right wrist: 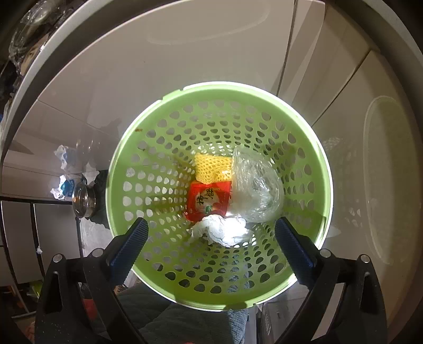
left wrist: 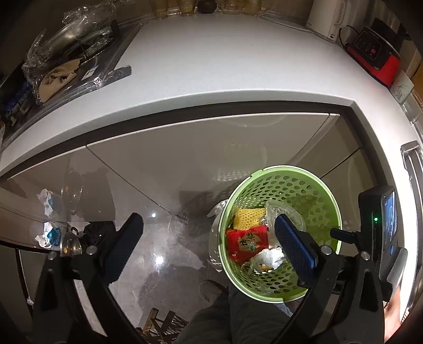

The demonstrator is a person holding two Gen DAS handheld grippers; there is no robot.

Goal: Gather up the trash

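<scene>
Hovering over the green basket [right wrist: 219,293], the right tool [right wrist: 210,234] is standing wide with nothing between its fingers. Inside the basket a crumpled tissue [right wrist: 222,231] is lying nearest the tool, touching a red packet [right wrist: 207,197]; a yellow foam net [right wrist: 211,166] is sitting beyond the packet, and a clear plastic bag [right wrist: 257,185] is resting against the wall to the right. The left tool [left wrist: 208,239] is also gaping wide and empty, hanging over the glossy floor [left wrist: 158,246] just left of the basket [left wrist: 304,185], its right finger [left wrist: 294,243] overlapping the basket's inside in that view. Behind, the white counter [left wrist: 224,60] is carrying a kettle [left wrist: 326,19] and a red appliance [left wrist: 378,57].
</scene>
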